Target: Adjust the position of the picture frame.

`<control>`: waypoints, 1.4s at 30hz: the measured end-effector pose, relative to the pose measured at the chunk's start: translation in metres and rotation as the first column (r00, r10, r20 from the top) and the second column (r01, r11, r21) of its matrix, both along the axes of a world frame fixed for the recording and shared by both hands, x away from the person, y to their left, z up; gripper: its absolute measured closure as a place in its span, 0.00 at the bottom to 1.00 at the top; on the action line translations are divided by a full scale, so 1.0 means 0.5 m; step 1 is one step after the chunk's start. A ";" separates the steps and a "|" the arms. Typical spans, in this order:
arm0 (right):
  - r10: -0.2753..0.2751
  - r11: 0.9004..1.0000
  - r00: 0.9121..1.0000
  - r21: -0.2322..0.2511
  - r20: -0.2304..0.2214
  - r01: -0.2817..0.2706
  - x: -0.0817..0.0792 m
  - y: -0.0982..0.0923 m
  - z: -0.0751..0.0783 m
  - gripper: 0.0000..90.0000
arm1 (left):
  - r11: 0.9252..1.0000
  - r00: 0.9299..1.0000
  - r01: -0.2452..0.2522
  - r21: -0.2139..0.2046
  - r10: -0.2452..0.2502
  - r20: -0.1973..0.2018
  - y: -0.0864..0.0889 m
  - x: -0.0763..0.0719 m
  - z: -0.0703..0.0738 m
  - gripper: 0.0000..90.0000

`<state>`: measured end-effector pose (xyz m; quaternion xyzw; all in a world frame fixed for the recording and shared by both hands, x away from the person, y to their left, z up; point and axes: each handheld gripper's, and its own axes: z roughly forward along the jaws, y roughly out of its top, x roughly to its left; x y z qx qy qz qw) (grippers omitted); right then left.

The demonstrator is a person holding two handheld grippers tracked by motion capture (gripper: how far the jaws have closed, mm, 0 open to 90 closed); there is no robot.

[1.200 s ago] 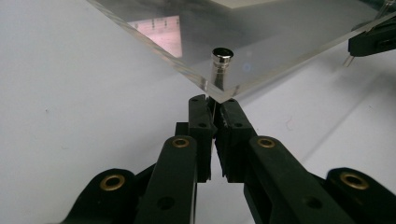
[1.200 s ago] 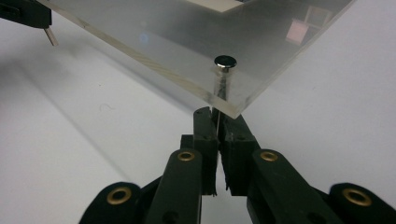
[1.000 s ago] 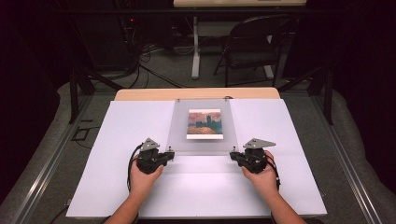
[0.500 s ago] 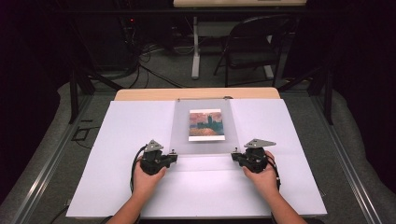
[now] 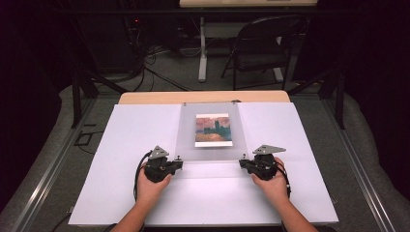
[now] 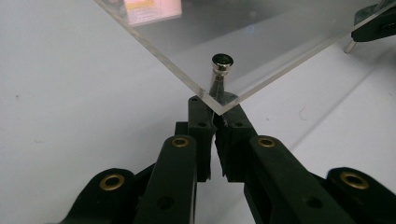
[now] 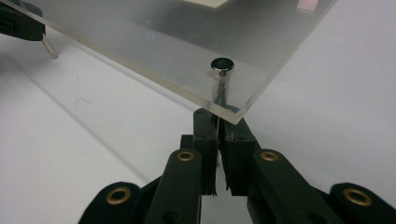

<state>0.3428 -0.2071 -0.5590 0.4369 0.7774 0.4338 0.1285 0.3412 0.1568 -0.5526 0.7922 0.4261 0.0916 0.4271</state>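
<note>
Clear acrylic rectangular sheet (image 5: 211, 133) w/ a small painted picture card (image 5: 212, 129) under or in it lies flat on the white surface (image 5: 121, 183), centre-to-far half, long axis running 12–6 o'clock in the high view. Its two near corners carry small round-headed metal pegs: near-left peg (image 6: 222, 63), near-right peg (image 7: 222, 65).

Key relation: sheet lies at 12 o'clock from both hand-held grippers; each one sits right at its own near corner, so neither hand is nearer. Left hand-held gripper (image 5: 178, 163) points toward 2 o'clock at near-left corner; right hand-held gripper (image 5: 243, 165) points toward 10 o'clock at near-right corner.

Left gripper view: jaws closed tight, tips under the corner, apparently pinching the peg's stem below the sheet. Right gripper view: same, jaws shut w/ only a thin slit, on the stem of its peg.

Both forearms come in from 6 o'clock, hands low & level, roughly mirrored. Judgement: next move probably a two-handed lift or swing of the near edge, needing both sides to rise evenly.
</note>
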 end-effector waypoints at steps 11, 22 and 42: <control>0.003 1.000 1.000 -0.003 0.002 -0.003 -0.006 0.000 0.001 0.90 | 1.000 1.000 0.001 -0.013 -0.002 -0.006 0.003 -0.002 -0.002 0.92; 0.041 0.996 0.998 -0.077 0.046 -0.037 -0.041 0.009 0.016 0.53 | 1.000 0.999 -0.025 0.002 0.025 0.035 0.005 -0.028 0.006 0.58; 0.034 0.993 0.994 -0.114 0.105 -0.022 -0.086 -0.028 0.038 0.52 | 0.998 0.996 -0.029 0.048 0.025 0.084 0.035 -0.070 0.028 0.45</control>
